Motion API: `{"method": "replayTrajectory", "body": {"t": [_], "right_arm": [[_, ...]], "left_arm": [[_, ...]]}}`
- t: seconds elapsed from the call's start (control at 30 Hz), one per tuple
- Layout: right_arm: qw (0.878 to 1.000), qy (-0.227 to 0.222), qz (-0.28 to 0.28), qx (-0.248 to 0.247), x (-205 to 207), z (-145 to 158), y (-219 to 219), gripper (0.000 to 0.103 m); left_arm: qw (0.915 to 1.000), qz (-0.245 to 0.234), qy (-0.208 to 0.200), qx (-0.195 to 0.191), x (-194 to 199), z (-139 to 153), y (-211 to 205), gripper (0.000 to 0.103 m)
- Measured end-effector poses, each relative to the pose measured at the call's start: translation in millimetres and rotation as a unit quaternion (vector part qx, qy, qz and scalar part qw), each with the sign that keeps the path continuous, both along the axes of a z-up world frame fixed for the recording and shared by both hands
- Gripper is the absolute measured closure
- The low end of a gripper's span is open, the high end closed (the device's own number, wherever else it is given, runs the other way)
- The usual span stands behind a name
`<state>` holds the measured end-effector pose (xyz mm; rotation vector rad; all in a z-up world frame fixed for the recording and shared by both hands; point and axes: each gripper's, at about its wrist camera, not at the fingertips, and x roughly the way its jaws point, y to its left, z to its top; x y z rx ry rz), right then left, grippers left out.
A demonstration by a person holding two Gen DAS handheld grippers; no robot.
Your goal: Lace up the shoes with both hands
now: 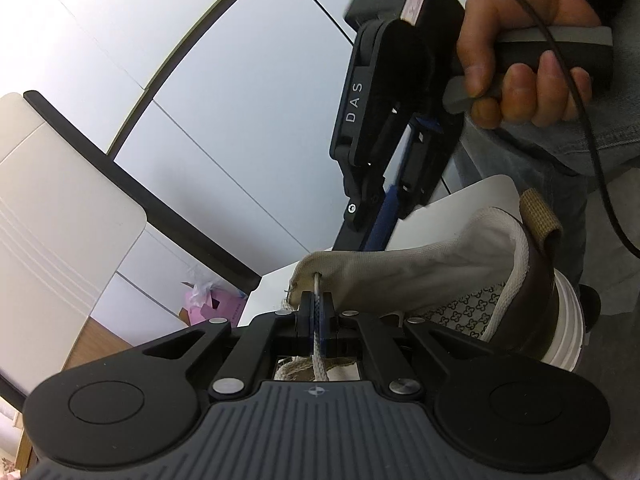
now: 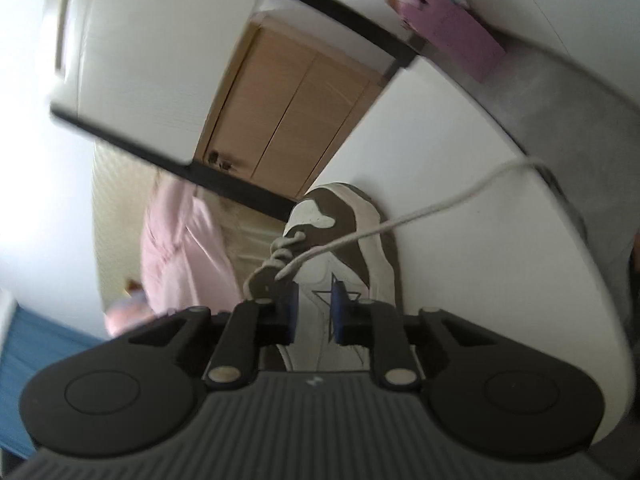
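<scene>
Left wrist view: the left tongs (image 1: 317, 316) are pressed together on a white lace (image 1: 319, 354), which runs between the blue pads and up to an eyelet at the edge of the cream tongue (image 1: 384, 276) of the shoe (image 1: 524, 304). The shoe lies directly ahead of the tongs on the white counter (image 1: 476, 196), its brown heel with a tan pull loop (image 1: 540, 216) to the right and its patterned lining exposed. Above it, a person's hand (image 1: 524, 68) grips the handle of the right tongs (image 1: 374, 236), which point down toward the shoe from behind; their tips are hidden behind the tongue.

Right wrist view (blurred): the right tongs (image 2: 314, 312) stand slightly spread, with nothing pinched between the blue pads (image 2: 289, 310). No earlier picture is supplied for comparison. The white-and-brown shoe (image 2: 348, 240) lies just beyond them on the counter (image 2: 480, 260), toe pointing away. A free length of lace (image 2: 400, 226) runs from the eyelet area, near the left pad, across the shoe and off to the counter's right edge. A pink box (image 2: 460, 36) sits at the far side of the counter.
</scene>
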<state>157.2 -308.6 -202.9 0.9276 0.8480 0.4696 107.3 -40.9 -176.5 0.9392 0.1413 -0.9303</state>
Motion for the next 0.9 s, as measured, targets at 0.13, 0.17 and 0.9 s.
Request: {"method": "replayTrajectory", "body": {"t": [0.13, 0.17, 0.9], "right_arm": [[0.994, -0.057, 0.026, -0.088, -3.8, 20.3, 16.2, 0.091], [0.991, -0.071, 0.034, -0.109, -5.3, 24.7, 20.5, 0.093], [0.997, -0.067, -0.006, 0.036, -1.0, 9.9, -8.9, 0.097]], "left_arm": [[0.9999, 0.005, 0.009, -0.003, 1.2, 1.0, -1.1, 0.1], [0.9999, 0.006, 0.012, -0.003, 1.6, 1.4, -1.1, 0.1], [0.9989, 0.011, 0.036, -0.029, 8.6, 4.8, 0.6, 0.1]]}}
